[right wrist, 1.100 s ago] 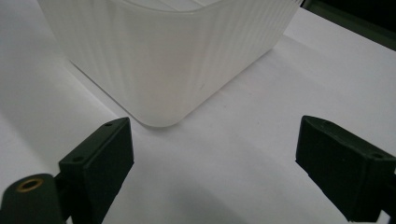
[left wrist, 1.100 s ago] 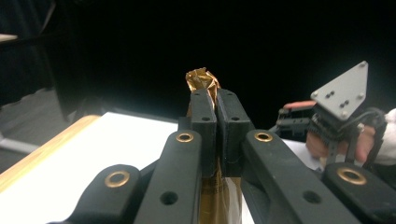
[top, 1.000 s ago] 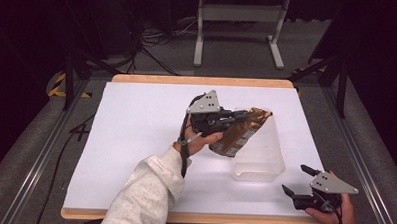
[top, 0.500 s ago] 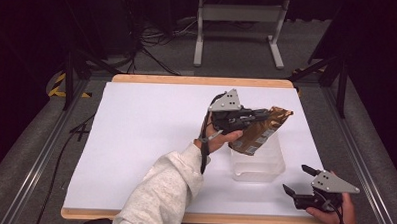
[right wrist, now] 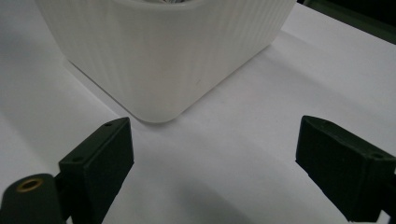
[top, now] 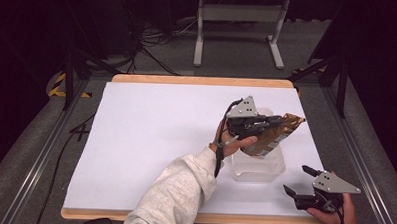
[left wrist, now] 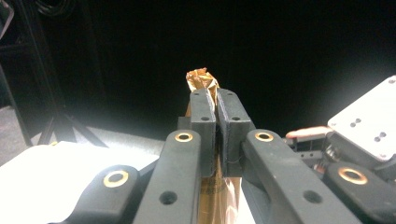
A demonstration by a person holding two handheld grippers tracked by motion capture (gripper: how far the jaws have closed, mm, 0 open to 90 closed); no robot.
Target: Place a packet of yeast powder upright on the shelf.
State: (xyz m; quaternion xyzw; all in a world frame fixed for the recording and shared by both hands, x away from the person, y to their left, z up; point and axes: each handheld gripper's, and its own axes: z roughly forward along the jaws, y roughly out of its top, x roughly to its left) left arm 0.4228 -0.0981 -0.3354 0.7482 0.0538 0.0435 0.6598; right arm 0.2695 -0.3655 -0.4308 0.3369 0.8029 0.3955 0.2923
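The gold foil packet (top: 271, 137) is hanging over the translucent plastic container (top: 258, 166), at about three o'clock on the white table (top: 150, 140), clamped in the left gripper (top: 273, 125). In the left gripper view those jaws are clenching the packet's (left wrist: 205, 81) crumpled top edge, likely so its body dangles free and can be lowered straight into the opening.

Going near to far: at five o'clock the right gripper (top: 297, 181) is resting by the table's near edge, its jaws spread wide and grasping nothing, probably waiting to steady the container (right wrist: 163, 51) just ahead of it. Beyond, the container is standing upright, then the packet above it, tilting toward two o'clock.
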